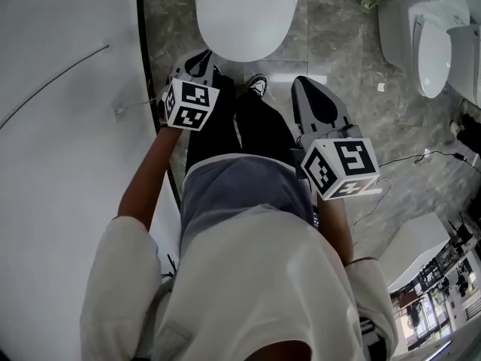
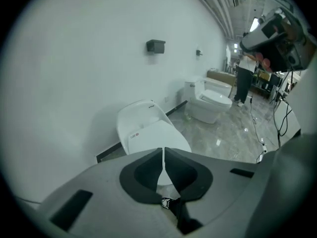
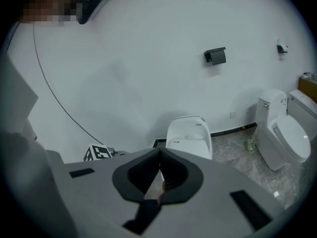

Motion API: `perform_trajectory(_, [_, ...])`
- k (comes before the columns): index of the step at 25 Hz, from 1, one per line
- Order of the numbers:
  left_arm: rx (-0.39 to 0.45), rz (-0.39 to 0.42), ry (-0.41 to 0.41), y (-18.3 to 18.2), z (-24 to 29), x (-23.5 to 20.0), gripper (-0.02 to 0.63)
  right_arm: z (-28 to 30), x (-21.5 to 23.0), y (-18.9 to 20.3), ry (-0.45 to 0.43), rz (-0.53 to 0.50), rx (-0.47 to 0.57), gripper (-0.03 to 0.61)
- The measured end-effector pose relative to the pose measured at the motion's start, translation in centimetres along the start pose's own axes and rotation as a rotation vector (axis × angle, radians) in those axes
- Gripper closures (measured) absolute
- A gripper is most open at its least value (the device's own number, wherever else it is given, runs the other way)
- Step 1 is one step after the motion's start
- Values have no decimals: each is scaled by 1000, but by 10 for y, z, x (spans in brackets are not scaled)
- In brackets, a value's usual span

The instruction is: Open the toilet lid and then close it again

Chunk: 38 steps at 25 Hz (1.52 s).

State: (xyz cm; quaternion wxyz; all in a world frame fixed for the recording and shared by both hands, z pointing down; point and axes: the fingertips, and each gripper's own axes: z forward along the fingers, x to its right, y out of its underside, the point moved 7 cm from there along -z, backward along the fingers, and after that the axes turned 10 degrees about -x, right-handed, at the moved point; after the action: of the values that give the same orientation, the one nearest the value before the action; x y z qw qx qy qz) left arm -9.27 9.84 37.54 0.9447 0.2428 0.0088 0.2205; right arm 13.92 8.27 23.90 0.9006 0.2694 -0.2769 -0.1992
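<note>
White porcelain everywhere. Looking down at the toilet (image 1: 244, 13) straight ahead, backed against the plain white wall (image 2: 74, 83), with the lid (image 2: 157, 135) flat down on the bowl, fully closed. Holding the left gripper (image 1: 203, 55) clenched, tips pressed together on nothing, up in the air short of the toilet and not touching it. Same deal with the right gripper (image 1: 310, 83): pinched tight, empty, held in front of the body and apart from the toilet. Standing on grey marbled floor (image 1: 338, 43), with one shoe (image 1: 257, 86) poking out just in front of the bowl. Off to the right, more toilets (image 1: 430, 47), well apart from this one. Up on the wall, a small black holder (image 2: 155, 46). Also spotted a thin cable (image 1: 421, 156) trailing over the floor on the right.
</note>
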Motion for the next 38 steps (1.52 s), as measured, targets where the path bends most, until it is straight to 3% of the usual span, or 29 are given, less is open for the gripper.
perform_trajectory(11, [235, -236, 78, -58, -98, 7, 600, -39, -18, -31, 1, -84, 94, 569])
perform_trajectory(16, [339, -303, 95, -75, -139, 6, 603, -56, -22, -36, 13, -109, 127, 569])
perform_trajectory(23, [425, -345, 88, -81, -177, 8, 606, -77, -19, -46, 49, -142, 175, 569])
perform_trajectory(29, [499, -340, 11, -82, -212, 15, 606, -86, -22, -53, 49, -188, 205, 569])
perform_trajectory(38, [507, -348, 32, -74, -224, 26, 606, -93, -30, -47, 40, -194, 198, 569])
